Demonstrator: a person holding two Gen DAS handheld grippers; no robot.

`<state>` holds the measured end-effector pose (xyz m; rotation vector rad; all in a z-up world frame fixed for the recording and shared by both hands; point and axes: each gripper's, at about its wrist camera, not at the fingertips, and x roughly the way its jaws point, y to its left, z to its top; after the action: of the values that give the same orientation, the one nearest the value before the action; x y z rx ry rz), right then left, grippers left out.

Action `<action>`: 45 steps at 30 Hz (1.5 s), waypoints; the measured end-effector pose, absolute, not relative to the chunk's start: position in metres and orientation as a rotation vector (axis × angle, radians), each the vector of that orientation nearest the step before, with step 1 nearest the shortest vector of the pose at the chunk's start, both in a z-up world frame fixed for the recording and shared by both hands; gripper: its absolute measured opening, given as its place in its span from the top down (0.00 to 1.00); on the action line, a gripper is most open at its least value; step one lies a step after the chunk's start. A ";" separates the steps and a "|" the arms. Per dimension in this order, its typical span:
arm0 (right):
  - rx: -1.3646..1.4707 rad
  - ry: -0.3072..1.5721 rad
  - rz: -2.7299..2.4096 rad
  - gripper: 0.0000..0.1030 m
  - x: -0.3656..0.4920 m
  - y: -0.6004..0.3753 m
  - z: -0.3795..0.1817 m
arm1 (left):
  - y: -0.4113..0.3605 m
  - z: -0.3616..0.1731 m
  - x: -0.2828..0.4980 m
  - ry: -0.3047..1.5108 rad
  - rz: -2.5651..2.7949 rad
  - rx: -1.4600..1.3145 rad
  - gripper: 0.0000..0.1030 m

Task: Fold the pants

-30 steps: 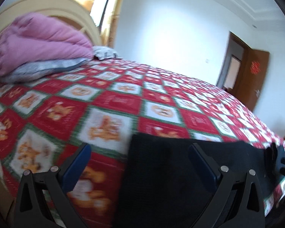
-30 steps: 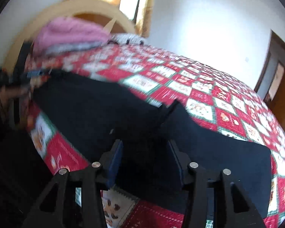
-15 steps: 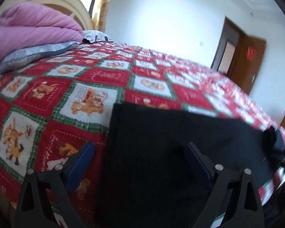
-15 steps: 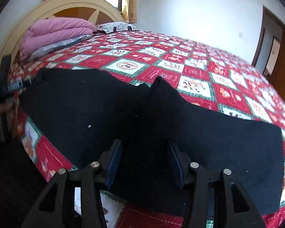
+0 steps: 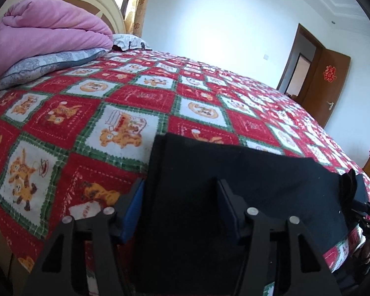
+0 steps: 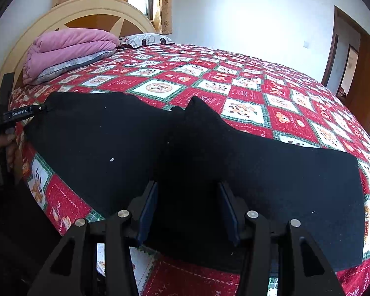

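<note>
Black pants [image 6: 271, 170] lie spread along the near edge of the bed, with a raised fold near the middle [image 6: 199, 113]. In the left wrist view the pants [image 5: 234, 185] fill the lower middle. My left gripper [image 5: 178, 206] has its fingers partly closed around the pants' left end, with cloth between the blue pads. It also shows at the far left of the right wrist view [image 6: 22, 113]. My right gripper [image 6: 188, 208] is at the pants' near edge in the middle, fingers partly closed with black cloth between them.
The bed has a red, white and green checked cover [image 5: 125, 133]. A folded pink quilt [image 5: 44, 34] lies on a grey pillow [image 5: 49, 64] by the cream headboard [image 6: 86, 9]. A brown door [image 5: 325, 83] stands open at the far right.
My left gripper has moved right over the pants' end and its fingers have narrowed from wide open onto the cloth. My right gripper has stayed at the near edge.
</note>
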<state>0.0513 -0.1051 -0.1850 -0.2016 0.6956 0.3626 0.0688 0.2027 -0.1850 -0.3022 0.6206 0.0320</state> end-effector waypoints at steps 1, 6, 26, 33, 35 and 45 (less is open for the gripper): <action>-0.200 0.696 0.363 0.50 0.051 -0.106 -0.186 | 0.202 -0.185 0.067 0.628 0.040 -0.304 0.42; -0.210 0.696 0.355 0.48 0.051 -0.105 -0.187 | 0.202 -0.189 0.058 0.637 0.055 -0.318 0.43; -0.218 0.693 0.347 0.48 0.050 -0.106 -0.188 | 0.212 -0.187 0.050 0.629 -0.081 -0.513 0.80; -0.206 0.691 0.342 0.48 0.050 -0.109 -0.185 | 0.223 -0.177 0.046 0.579 -0.143 -0.654 0.80; -0.201 0.689 0.333 0.47 0.050 -0.111 -0.183 | 0.224 -0.169 0.046 0.554 -0.183 -0.693 0.80; -0.103 0.712 0.300 0.47 0.048 -0.134 -0.161 | 0.207 -0.128 0.041 0.492 -0.307 -0.726 0.80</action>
<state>0.0480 -0.1341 -0.1612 -0.1027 0.7125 0.3004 0.0411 0.2069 -0.1282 -0.7260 0.4921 -0.3069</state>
